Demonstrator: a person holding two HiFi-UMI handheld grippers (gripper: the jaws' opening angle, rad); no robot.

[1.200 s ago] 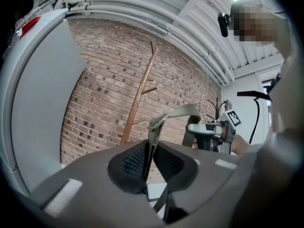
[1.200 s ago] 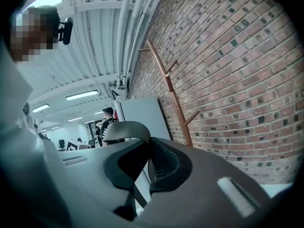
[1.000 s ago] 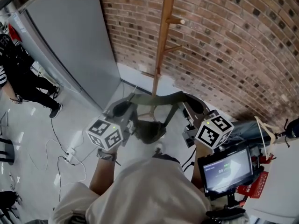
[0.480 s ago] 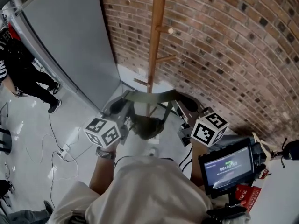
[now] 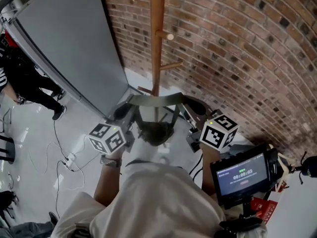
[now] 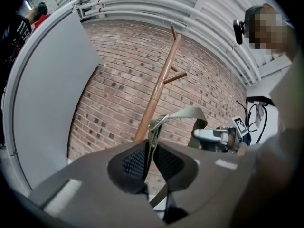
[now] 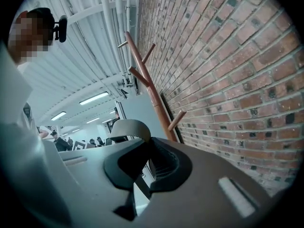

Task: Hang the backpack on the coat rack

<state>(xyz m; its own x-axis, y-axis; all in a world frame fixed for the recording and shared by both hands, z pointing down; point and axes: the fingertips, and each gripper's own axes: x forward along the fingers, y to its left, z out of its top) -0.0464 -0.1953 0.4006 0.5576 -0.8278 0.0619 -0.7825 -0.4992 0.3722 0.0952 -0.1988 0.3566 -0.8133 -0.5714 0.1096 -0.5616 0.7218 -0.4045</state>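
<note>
The olive-green backpack (image 5: 155, 132) hangs below its top strap (image 5: 156, 100), which is stretched level between my two grippers. My left gripper (image 5: 125, 112) is shut on the strap's left end and my right gripper (image 5: 192, 107) on its right end. The wooden coat rack (image 5: 157, 33) stands just beyond the strap, against the brick wall, with short pegs (image 5: 169, 35) pointing right. In the left gripper view a woven strap (image 6: 153, 136) runs between the shut jaws of the left gripper (image 6: 149, 163), with the rack pole (image 6: 159, 87) behind. In the right gripper view the strap loop (image 7: 129, 126) rises from the shut right gripper (image 7: 147, 164), close to the rack (image 7: 149, 87).
A grey panel (image 5: 74, 48) stands at the left and a brick wall (image 5: 237, 48) behind the rack. A person in black (image 5: 25, 83) stands at the far left. Cables (image 5: 64, 165) lie on the white floor. A small monitor (image 5: 242, 175) is mounted at the right.
Both grippers have carried the backpack closer to the coat rack. The pole now sits centred behind the strap. Both grips are unchanged.
</note>
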